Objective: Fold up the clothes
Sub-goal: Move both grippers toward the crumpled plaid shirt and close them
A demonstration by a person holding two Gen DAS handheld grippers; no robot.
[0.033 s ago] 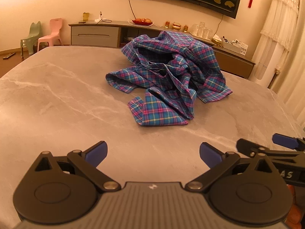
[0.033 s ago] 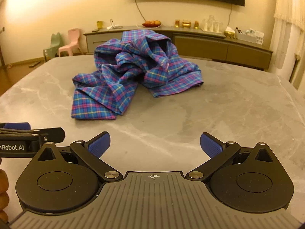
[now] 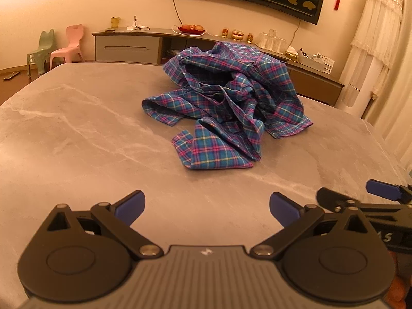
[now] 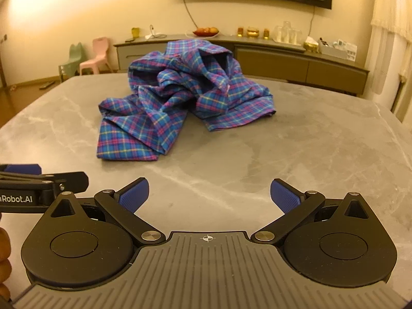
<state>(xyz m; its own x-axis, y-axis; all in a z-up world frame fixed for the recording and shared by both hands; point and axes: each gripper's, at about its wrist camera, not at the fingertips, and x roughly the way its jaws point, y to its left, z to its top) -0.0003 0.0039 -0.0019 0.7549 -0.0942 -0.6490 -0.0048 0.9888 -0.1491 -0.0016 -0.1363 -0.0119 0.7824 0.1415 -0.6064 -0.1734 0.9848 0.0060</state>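
Note:
A crumpled blue and pink plaid shirt (image 3: 231, 108) lies in a heap on the grey marble table (image 3: 77, 141), towards its far middle. A flat piece of it reaches out towards me. My left gripper (image 3: 206, 203) is open above the table's near part, well short of the shirt, with nothing between its fingers. In the right wrist view the same shirt (image 4: 180, 97) sits ahead and slightly left on the table (image 4: 309, 154). My right gripper (image 4: 209, 189) is open too, empty and apart from the cloth. Each gripper's fingers (image 3: 334, 200) show at the edge of the other's view.
A long low sideboard (image 3: 128, 46) with a fruit plate, jars and glasses runs along the back wall. Two small plastic chairs (image 3: 67, 49) stand on the floor at the far left. A tall white unit with a lace cover (image 3: 370, 51) stands at the right.

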